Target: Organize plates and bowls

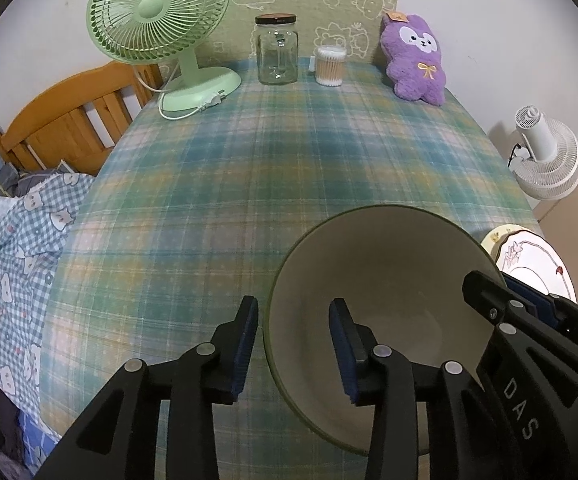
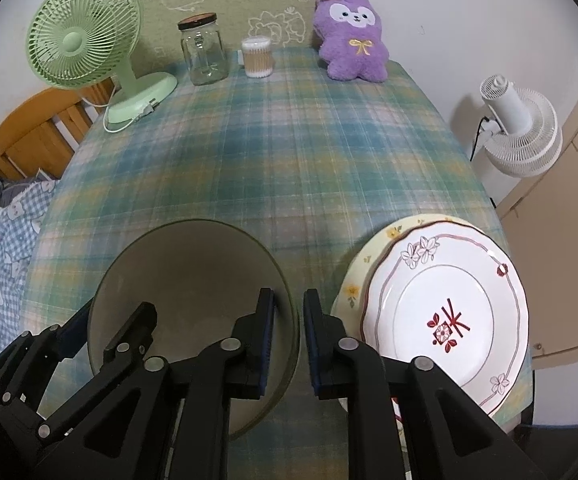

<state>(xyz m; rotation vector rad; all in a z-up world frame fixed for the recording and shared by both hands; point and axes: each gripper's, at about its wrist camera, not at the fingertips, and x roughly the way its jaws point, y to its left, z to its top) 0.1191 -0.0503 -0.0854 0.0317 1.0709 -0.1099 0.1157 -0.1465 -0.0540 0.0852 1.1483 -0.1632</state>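
A cream bowl with a dark green rim (image 1: 389,280) (image 2: 189,272) stands on the plaid tablecloth near the front edge. My left gripper (image 1: 295,346) straddles the bowl's left rim, one pad outside and one inside, with clear gaps either side, so it is open. My right gripper (image 2: 290,340) straddles the right rim with narrow gaps at its pads, also open. Each gripper shows at the edge of the other's view. To the right of the bowl, a white plate with a red flower pattern (image 2: 449,312) lies on a pale yellow floral plate (image 2: 369,264) (image 1: 501,240).
Along the far edge of the table stand a green desk fan (image 1: 157,12), a glass jar (image 1: 277,52), a tub of cotton swabs (image 1: 330,66) and a purple plush (image 1: 415,60). A white fan (image 2: 521,128) stands off the right side. A wooden bed with checked bedding (image 1: 13,248) is on the left.
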